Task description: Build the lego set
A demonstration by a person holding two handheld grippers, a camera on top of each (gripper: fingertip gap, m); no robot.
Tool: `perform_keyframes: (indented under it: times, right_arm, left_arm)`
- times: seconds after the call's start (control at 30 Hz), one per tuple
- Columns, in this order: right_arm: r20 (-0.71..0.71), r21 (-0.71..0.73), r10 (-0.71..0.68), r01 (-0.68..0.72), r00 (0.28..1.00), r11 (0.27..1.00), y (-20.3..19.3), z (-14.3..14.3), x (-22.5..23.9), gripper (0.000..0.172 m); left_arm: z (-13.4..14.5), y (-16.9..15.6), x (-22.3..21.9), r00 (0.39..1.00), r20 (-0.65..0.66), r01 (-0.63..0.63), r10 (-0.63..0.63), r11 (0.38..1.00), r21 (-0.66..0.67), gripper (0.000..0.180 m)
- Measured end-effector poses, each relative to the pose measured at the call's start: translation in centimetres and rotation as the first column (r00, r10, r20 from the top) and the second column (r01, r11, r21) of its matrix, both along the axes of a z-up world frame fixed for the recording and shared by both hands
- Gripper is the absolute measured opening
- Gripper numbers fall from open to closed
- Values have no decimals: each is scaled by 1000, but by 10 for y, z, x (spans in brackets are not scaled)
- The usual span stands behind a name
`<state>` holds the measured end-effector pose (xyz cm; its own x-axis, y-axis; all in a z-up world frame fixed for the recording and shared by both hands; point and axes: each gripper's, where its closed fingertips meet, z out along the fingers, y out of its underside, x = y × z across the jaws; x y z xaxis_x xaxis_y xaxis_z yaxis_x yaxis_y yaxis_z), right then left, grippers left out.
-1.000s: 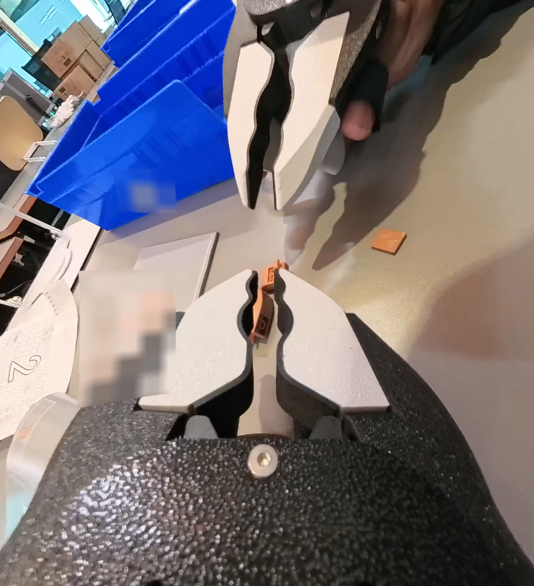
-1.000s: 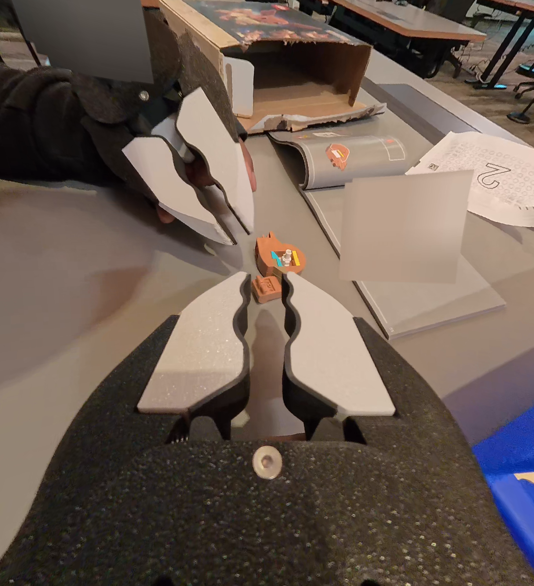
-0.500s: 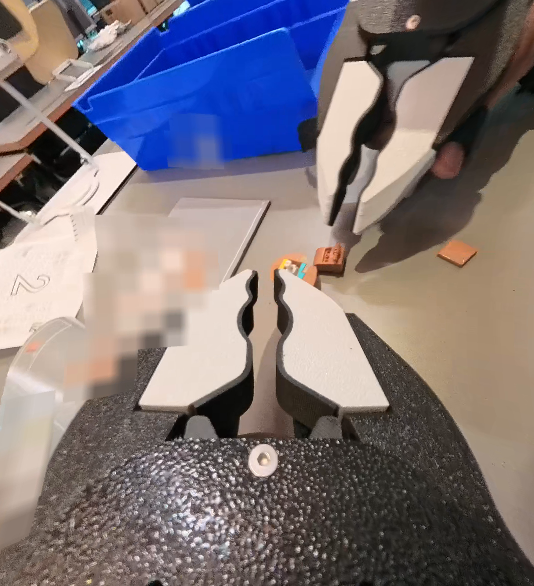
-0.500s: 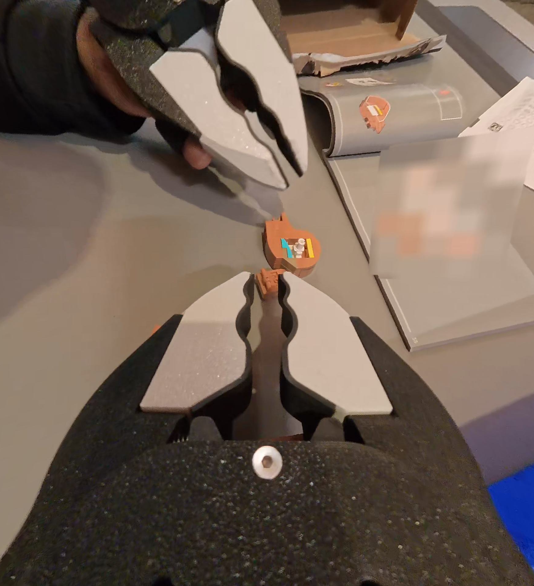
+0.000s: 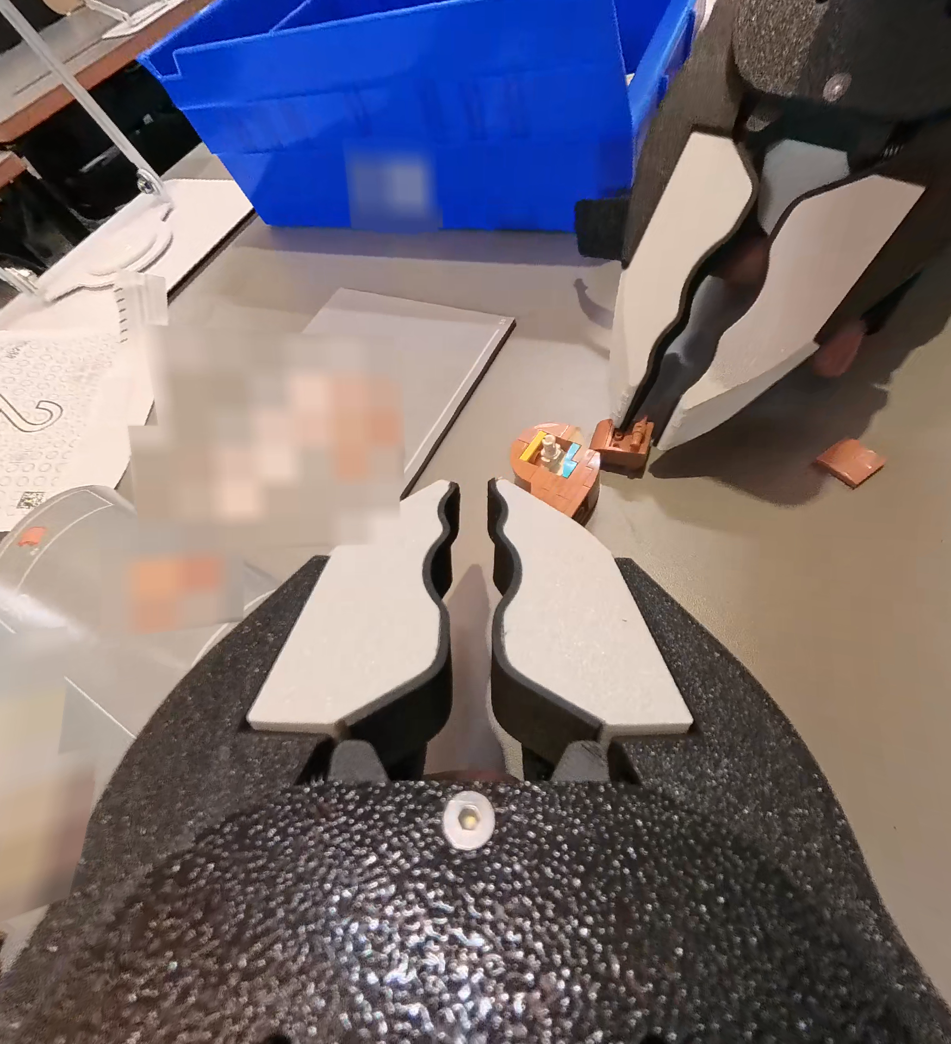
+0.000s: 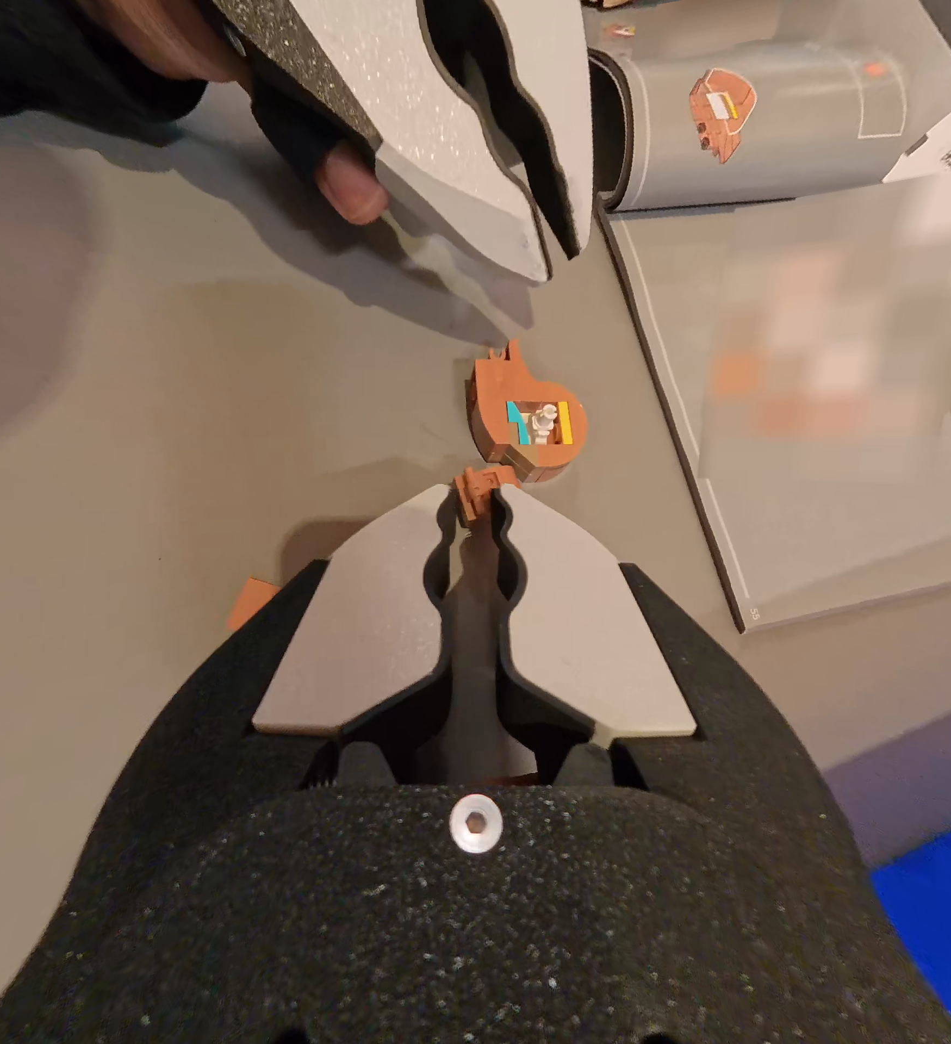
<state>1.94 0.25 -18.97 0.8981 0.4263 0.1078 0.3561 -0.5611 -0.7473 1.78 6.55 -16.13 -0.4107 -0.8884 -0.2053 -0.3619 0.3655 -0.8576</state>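
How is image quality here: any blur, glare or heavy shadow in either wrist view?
Left wrist view: blue plastic bin at top smeared by motion blur, glare speckles the black textured housing. Right wrist view: sharp around the round brown brick model; a soft shadow falls on the grey table.

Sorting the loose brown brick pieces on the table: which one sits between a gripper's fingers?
The small brown clip piece, between the right gripper's fingertips beside the round brown build. The flat brown tile lies apart, untouched.
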Motion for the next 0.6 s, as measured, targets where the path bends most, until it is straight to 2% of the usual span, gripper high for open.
perform_keyframes:
  times: [0.6]
  right_arm:
    - [-46, 43, 28, -26, 999, 999, -4, 8, -2, 7]
  left_arm:
    - [1, 0, 0, 1000, -5, -4, 4, 1000, -28, 8]
